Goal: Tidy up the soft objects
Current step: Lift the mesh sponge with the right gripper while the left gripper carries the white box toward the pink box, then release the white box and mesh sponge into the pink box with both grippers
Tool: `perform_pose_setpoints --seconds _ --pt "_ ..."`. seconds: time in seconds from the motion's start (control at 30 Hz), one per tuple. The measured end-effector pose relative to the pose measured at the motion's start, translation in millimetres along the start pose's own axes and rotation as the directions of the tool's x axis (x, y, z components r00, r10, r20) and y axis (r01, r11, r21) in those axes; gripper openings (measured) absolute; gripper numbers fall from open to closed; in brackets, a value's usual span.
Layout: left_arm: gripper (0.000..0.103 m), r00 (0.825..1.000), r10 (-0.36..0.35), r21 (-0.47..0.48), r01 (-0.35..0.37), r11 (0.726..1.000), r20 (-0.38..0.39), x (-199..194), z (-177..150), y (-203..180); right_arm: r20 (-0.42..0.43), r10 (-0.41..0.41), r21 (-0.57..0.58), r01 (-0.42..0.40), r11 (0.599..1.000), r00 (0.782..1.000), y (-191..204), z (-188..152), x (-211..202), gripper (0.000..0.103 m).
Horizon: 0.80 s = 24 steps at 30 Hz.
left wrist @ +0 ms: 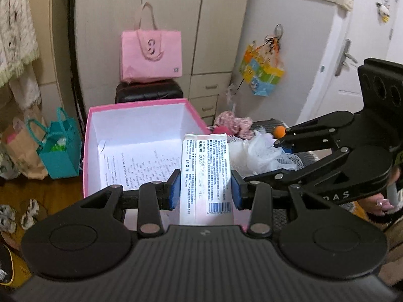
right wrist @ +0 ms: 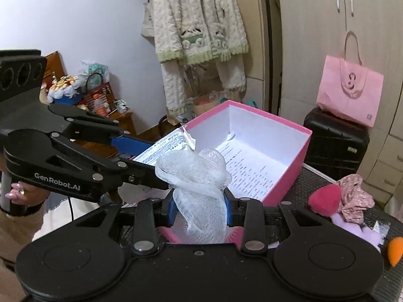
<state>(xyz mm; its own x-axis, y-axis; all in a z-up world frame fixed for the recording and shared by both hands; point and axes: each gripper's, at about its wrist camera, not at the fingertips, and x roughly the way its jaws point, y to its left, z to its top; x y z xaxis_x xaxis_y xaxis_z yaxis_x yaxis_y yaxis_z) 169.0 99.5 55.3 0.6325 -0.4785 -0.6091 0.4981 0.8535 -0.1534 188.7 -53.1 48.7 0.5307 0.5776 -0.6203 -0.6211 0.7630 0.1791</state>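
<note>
Left gripper (left wrist: pixel 205 192) is pinching the flat tissue pack (left wrist: pixel 205 173); right gripper (right wrist: pixel 200 209) is squeezing the mesh pouf (right wrist: pixel 199 181). Both look light and squishy, so mid-body grips seem fine.

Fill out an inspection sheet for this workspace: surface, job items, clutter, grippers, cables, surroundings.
Surface: dark textured tabletop.
Job's things: open pink box holding only a printed sheet; white wipes pack; white mesh pouf.
Clutter: red sponge, orange sponge, pink scrunchie, lilac fluffy item on the tabletop.
Grippers: left gripper clamps the pack; right gripper clamps the pouf.
Cables: nothing seen for certain.
Surroundings: pink tote on a black case, wardrobe, hanging cardigan.
</note>
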Motion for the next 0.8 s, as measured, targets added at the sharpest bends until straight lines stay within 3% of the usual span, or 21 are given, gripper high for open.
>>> perform_pose_setpoints --seconds 0.1,0.23,0.53,0.8 --pt "0.039 0.999 -0.007 -0.034 0.005 0.999 -0.043 20.7 5.6 15.3 -0.039 -0.024 -0.009 0.024 1.000 0.999 -4.7 6.2 17.7 0.039" --pt "0.039 0.993 -0.012 -0.082 0.002 0.997 -0.118 53.8 3.5 34.7 -0.066 -0.106 -0.104 0.099 0.990 0.992 -4.1 6.6 38.7 0.039" --pt "0.039 0.969 -0.055 -0.146 0.020 0.989 -0.241 78.1 -10.9 48.4 -0.151 -0.143 -0.269 0.098 0.958 0.978 8.3 6.2 55.1 0.043" --pt "0.040 0.958 -0.026 -0.142 -0.015 0.990 -0.285 84.2 -18.3 47.1 -0.194 -0.133 -0.263 0.079 0.962 0.972 13.2 0.5 64.1 0.045"
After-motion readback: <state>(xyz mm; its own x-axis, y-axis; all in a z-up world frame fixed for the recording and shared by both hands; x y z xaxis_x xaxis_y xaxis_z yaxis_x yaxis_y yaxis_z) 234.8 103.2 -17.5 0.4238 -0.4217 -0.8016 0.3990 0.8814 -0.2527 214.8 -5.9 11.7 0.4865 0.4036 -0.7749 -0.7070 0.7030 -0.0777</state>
